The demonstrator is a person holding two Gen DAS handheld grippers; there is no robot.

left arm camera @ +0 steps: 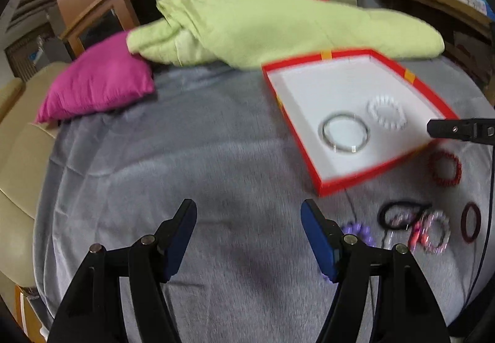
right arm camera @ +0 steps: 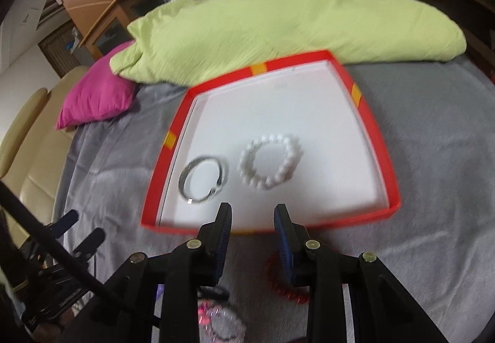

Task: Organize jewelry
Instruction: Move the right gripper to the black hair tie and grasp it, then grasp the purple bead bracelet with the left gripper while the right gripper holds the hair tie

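The fingers (right arm camera: pixel 224 237) of the right gripper (right arm camera: pixel 252 237) are seen part-way apart with nothing between the pads; they are poised over the near red wall of the tray and the red beaded bracelet (right arm camera: pixel 286 287) lying on the grey cover just below them. The fingers (left arm camera: pixel 182 237) of the left gripper (left arm camera: pixel 249 237) are spread wide and likewise empty, held over bare grey bedcover (left arm camera: pixel 191 157); a purple beaded bracelet (left arm camera: pixel 359 233) is partly hidden behind the right-hand finger.

The red-walled tray (right arm camera: pixel 376 132), lined in white, is set on the cover just beyond the right gripper. Two pieces are already laid in it, side by side and apart: a silver bangle (right arm camera: pixel 202 180) and a white beaded bracelet (right arm camera: pixel 269 162).

Outside the tray, near its front edge, the remaining pieces are scattered: a black hair tie (left arm camera: pixel 399 213), a pink-and-clear beaded bracelet (left arm camera: pixel 436 231), a dark red bangle (left arm camera: pixel 470 222), plus the red and purple bracelets. Their outlines are blurred, so finer detail cannot be told.

Farther out, a folded green blanket (right arm camera: pixel 278 30) and a magenta cushion (right arm camera: pixel 96 95) are seen.

The task is judged under way but less than half complete: two pieces placed, about five left. The red bracelet appears the likeliest next pick for the right gripper.
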